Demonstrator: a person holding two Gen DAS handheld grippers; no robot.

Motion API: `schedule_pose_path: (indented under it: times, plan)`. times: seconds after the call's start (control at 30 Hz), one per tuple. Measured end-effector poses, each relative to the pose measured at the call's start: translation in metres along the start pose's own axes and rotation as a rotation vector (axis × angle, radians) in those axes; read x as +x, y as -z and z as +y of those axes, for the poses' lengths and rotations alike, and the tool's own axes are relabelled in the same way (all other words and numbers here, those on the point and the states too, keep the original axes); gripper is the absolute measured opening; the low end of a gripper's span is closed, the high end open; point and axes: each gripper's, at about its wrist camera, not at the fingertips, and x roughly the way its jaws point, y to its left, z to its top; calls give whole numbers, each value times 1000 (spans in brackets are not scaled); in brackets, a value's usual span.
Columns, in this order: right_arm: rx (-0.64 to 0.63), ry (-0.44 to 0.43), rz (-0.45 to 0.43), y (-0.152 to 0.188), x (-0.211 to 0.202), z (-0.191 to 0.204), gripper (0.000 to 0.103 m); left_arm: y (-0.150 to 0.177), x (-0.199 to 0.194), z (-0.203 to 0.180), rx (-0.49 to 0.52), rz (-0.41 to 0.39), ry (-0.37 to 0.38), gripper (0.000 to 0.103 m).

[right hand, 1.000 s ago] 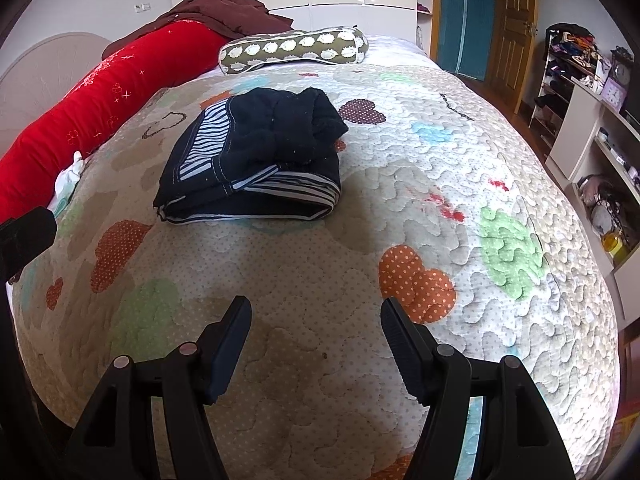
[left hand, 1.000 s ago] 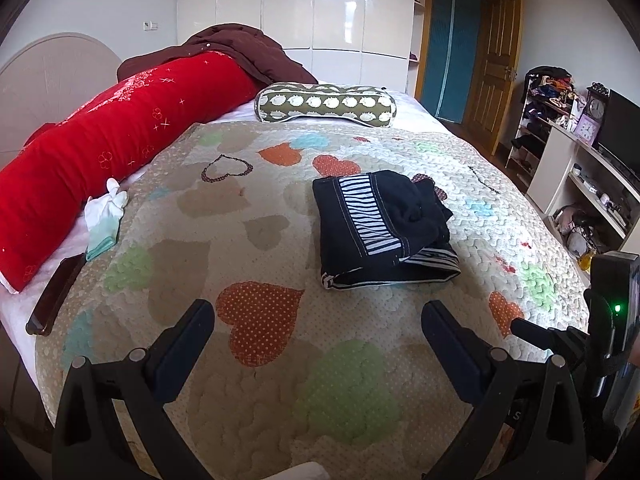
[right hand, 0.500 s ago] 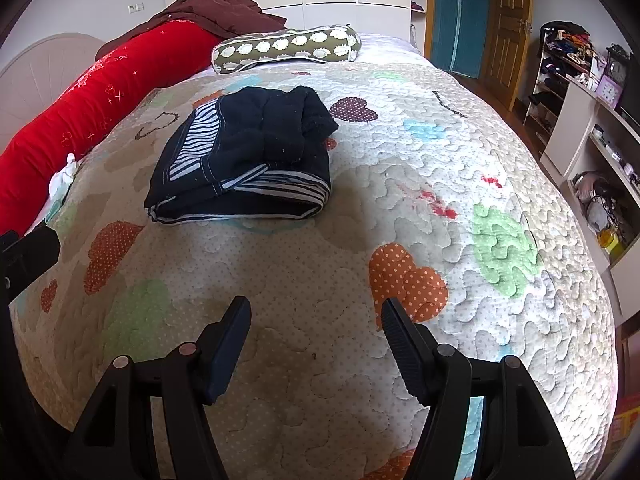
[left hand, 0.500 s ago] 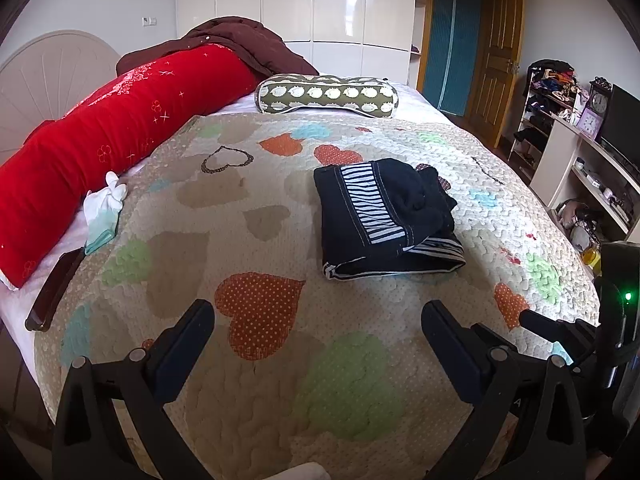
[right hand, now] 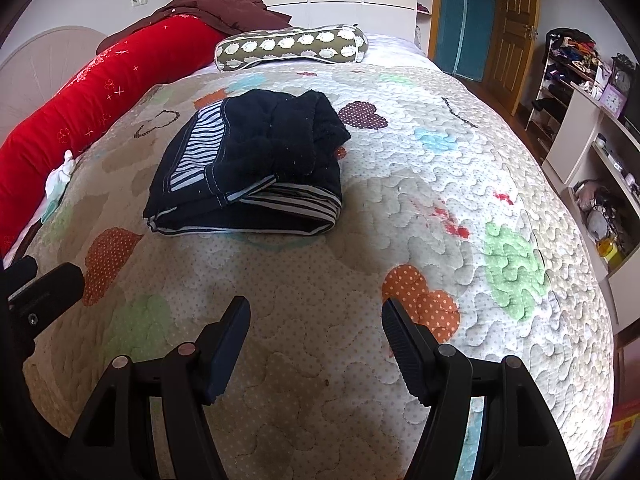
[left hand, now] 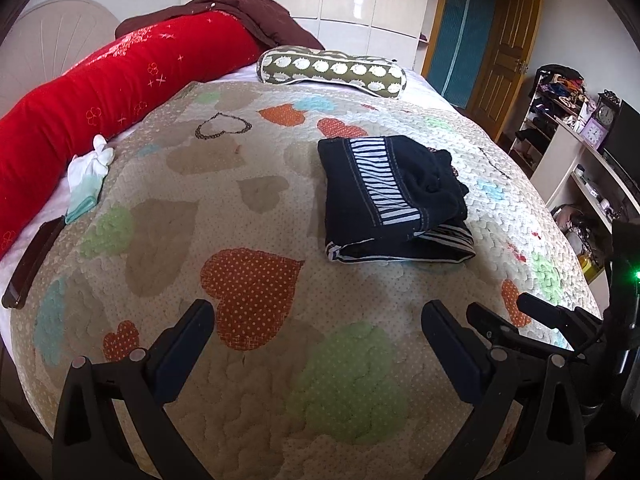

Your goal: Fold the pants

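Left gripper (left hand: 318,320) hangs wide apart over the quilt (left hand: 352,376), right gripper (right hand: 316,316) gaping too — neither holds anything. Up ahead the pants (right hand: 248,168) sit mid-bed in a dark, stripe-trimmed bundle, well apart from both. Soft, light, floppy stuff by the look of it — layers will likely slide, so pinch the thick folded edge nearest us, all layers together.

Dark navy pants (right hand: 248,168) with striped lining lie folded flat.
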Motion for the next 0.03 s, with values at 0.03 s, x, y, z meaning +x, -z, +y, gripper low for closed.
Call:
schedule_pose_path:
  times: [0.03]
  plan:
    - [-6,0,7,-2,4,3,73,-1,2,2,-5,8,2,103]
